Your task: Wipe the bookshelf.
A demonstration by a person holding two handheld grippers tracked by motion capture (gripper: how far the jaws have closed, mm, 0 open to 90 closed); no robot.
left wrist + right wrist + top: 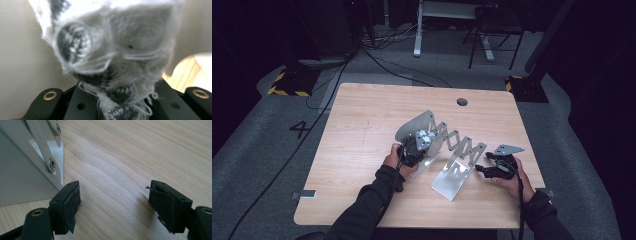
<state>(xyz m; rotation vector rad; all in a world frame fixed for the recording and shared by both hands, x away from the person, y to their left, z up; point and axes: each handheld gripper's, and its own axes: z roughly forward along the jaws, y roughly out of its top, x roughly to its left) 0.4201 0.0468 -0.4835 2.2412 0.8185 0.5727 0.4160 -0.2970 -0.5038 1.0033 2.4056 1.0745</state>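
Left claw (pixel 120 105): clamped on my grey-white knitted piece (pixel 112 50).
Rack (pixel 452 150): its long axis crosses the worktop; near plate just ahead.
Right claw (pixel 115 205): gaping, empty, by the rack's right end.

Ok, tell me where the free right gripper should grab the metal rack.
Probably the near end plate: its upright edge faces the open right gripper across bare table. Come from the rack's right, jaws astride that thin edge, clear of the scissor links.
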